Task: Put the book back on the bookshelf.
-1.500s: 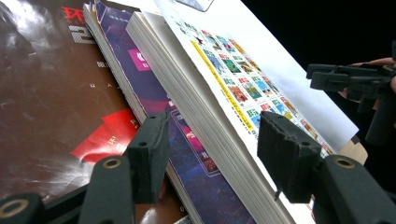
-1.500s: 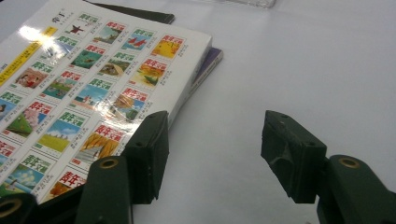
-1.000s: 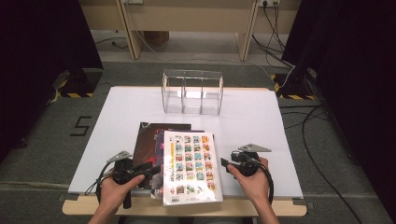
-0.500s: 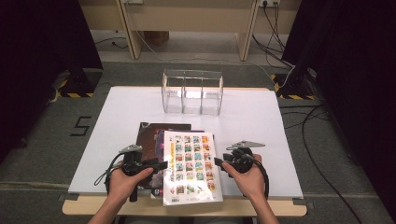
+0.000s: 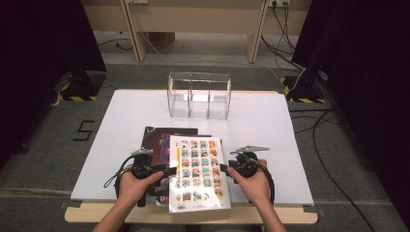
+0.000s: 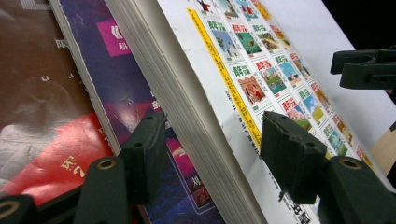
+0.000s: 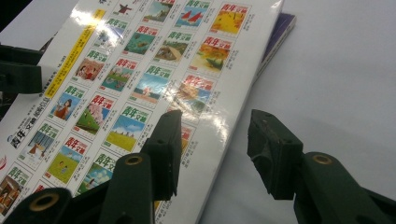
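Tongs (image 5: 172, 170) (left pair) straddle white book (image 5: 198, 169) edge, gaping

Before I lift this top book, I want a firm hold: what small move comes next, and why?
Probably close both pairs of jaws. The left gripper straddles the book's left edge, the right gripper its right edge, and both are open. The right jaws have just been closing, the left opening, so neither grips yet.
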`<act>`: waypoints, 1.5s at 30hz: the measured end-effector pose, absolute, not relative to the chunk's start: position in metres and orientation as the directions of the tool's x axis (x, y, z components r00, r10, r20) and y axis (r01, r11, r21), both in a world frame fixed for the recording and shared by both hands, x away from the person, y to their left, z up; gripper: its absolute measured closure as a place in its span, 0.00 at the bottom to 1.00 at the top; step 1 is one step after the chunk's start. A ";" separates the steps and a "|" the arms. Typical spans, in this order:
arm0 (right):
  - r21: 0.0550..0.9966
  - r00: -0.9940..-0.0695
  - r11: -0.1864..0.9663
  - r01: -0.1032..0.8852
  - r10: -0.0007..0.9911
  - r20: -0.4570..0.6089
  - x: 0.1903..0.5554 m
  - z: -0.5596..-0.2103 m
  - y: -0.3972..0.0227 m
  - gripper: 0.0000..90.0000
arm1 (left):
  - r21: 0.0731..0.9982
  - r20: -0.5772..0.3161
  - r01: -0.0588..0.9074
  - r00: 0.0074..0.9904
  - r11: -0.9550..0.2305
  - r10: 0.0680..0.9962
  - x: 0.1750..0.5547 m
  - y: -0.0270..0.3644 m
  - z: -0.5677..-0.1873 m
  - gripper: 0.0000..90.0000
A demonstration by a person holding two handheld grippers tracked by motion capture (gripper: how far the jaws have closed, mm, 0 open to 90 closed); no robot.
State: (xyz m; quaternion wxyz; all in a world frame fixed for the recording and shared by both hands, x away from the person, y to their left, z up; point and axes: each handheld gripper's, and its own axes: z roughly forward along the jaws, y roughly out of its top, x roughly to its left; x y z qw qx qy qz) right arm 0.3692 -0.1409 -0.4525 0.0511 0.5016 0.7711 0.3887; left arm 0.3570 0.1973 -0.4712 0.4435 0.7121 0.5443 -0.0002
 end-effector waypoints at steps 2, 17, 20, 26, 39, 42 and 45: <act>0.642 -0.494 0.197 0.741 0.807 0.323 0.370 -0.454 -0.139 0.61 | 0.636 -0.479 0.771 0.407 -0.012 0.778 0.356 0.195 -0.472 0.45; 0.594 -0.478 0.203 0.778 0.805 0.351 0.376 -0.464 -0.129 0.59 | 0.611 -0.494 0.791 0.364 0.018 0.790 0.356 0.186 -0.472 0.46; 0.592 -0.470 0.191 0.783 0.805 0.362 0.376 -0.465 -0.129 0.58 | 0.588 -0.512 0.807 0.330 0.044 0.793 0.357 0.187 -0.470 0.49; 0.611 -0.463 0.176 0.772 0.814 0.351 0.372 -0.467 -0.127 0.55 | 0.574 -0.540 0.814 0.297 0.087 0.788 0.357 0.187 -0.465 0.51; 0.625 -0.446 0.140 0.768 0.818 0.364 0.368 -0.470 -0.127 0.53 | 0.555 -0.619 0.816 0.276 0.161 0.735 0.352 0.190 -0.461 0.59; 0.625 -0.446 0.141 0.768 0.818 0.363 0.368 -0.470 -0.127 0.53 | 0.516 -0.652 0.841 0.264 0.161 0.711 0.349 0.191 -0.467 0.59; 0.628 -0.447 0.139 0.765 0.818 0.363 0.367 -0.470 -0.127 0.53 | 0.475 -0.682 0.865 0.249 0.159 0.687 0.348 0.191 -0.474 0.61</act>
